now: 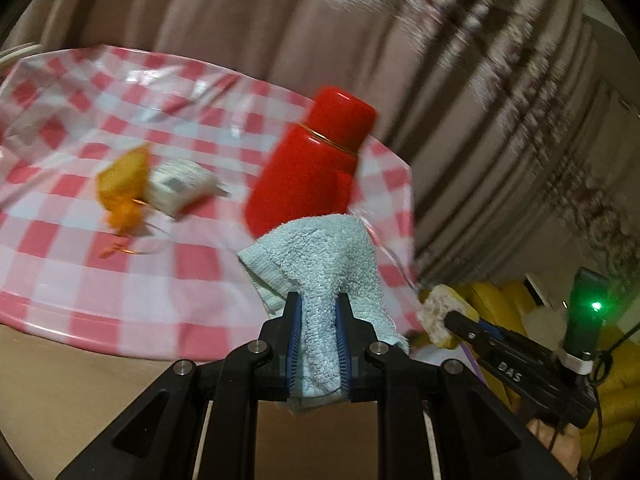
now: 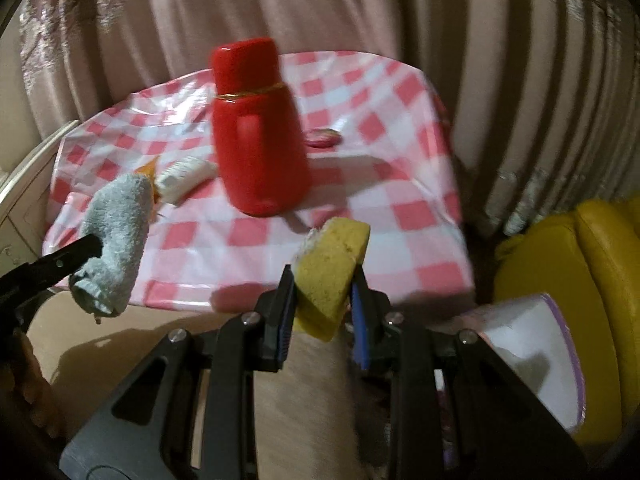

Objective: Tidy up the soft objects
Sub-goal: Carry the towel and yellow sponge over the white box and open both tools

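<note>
Both soft things are held in the air, short of the surface's [image 2: 404, 216] near edge, and the coming move is judged to be a carry forward and down onto the checked cloth; the surface lies ahead of and below both grippers. The left gripper [image 1: 317, 320] is closed on a pale blue towel [image 1: 320, 252], pinched between the blue pads; the towel is bunched, its long axis running along the fingers, its free end flopped forward and to the left, its tail hanging under the jaws. The right gripper [image 2: 323, 300] is closed to the width of a yellow sponge [image 2: 330, 272], held on a tilt, its upper end leaning towards the flask [image 2: 258, 128]; a paler, rough face is seen on one side. In the right view the towel is seen to the left of the sponge, at about the same reach from the near edge, so neither hand is clearly nearer.

The red flask stands upright near the middle of the surface, straight ahead of both grippers, and is judged to be the thing most easily knocked; a white packet [image 2: 186, 178] and something orange [image 1: 122, 184] lie to its left; a pink lid-like disc [image 2: 322, 137] lies near the far right corner; the pictures are blurred.
</note>
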Available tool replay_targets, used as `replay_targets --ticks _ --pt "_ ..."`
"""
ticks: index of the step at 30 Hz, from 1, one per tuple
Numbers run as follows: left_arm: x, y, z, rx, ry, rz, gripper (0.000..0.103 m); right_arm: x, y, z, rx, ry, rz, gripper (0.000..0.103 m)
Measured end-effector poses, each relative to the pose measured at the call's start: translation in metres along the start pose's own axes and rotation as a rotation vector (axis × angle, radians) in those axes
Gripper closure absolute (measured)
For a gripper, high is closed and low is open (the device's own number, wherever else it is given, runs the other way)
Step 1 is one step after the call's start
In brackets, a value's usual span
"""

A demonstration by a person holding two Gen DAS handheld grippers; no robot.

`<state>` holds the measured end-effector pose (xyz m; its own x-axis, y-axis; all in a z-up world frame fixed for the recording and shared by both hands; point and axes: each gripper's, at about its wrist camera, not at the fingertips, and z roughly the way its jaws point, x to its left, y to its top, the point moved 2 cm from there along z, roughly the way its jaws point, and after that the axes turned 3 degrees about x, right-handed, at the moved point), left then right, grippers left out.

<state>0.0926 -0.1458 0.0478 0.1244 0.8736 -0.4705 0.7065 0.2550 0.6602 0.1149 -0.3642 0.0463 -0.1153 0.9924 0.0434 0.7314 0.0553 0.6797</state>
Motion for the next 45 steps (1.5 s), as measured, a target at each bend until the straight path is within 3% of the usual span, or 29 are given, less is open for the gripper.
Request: replay_targets --ticks 10,22,24,25,26,28,31,45 --pt "-0.075 -0.034 0.036 0.144 -0.144 0.123 0.086 -0.072 -0.028 -0.019 0.025 -0.129 0.099 0.074" --pt "-0.123 -0.057 0.059 0.242 -0.245 0.192 0.085 -0.127 -0.043 -0.035 0.036 -0.301 0.156 0.073" --pt "-0.133 -0.061 0.063 0.274 -0.289 0.207 0.078 -0.134 -0.044 -0.037 0.039 -0.330 0.169 0.072" --pt "-0.137 -0.063 0.067 0.294 -0.309 0.210 0.068 -0.138 -0.045 -0.038 0.041 -0.345 0.173 0.072" --pt "-0.141 -0.067 0.072 0.329 -0.333 0.211 0.050 -0.141 -0.045 -0.040 0.044 -0.361 0.177 0.071" --pt "-0.144 -0.072 0.077 0.366 -0.338 0.207 0.039 -0.147 -0.047 -0.040 0.058 -0.389 0.188 0.061" --pt "-0.140 -0.072 0.077 0.369 -0.337 0.189 0.039 -0.151 -0.049 -0.041 0.057 -0.392 0.196 0.041" --pt "-0.118 -0.062 0.067 0.334 -0.295 0.148 0.039 -0.129 -0.046 -0.036 0.053 -0.306 0.164 0.028"
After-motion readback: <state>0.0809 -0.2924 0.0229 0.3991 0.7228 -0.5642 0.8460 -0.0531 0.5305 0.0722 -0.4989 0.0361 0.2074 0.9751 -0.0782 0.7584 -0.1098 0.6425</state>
